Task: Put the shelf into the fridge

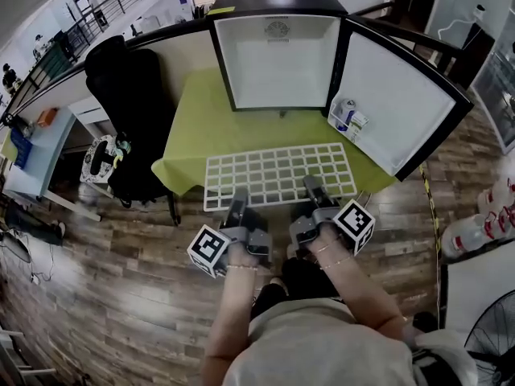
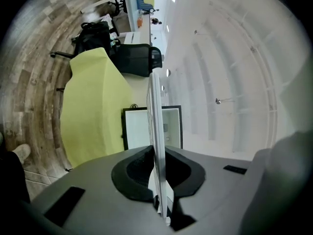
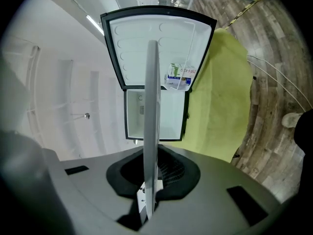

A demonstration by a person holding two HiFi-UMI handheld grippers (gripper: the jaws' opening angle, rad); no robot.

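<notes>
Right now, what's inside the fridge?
The fridge cavity looks bare and white. Its open door holds a can and a small carton. In both gripper views the held shelf covers a strip of the cavity.

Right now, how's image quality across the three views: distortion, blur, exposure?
Head view: strong fisheye, the fridge edges bow, corners darken, and the wire shelf stays sharp. Left gripper view: black vignette ring, shelf edge soft up close, right half washed out white. Right gripper view: same vignette, shelf edge blurred near the jaws, fridge interior bright but readable.
</notes>
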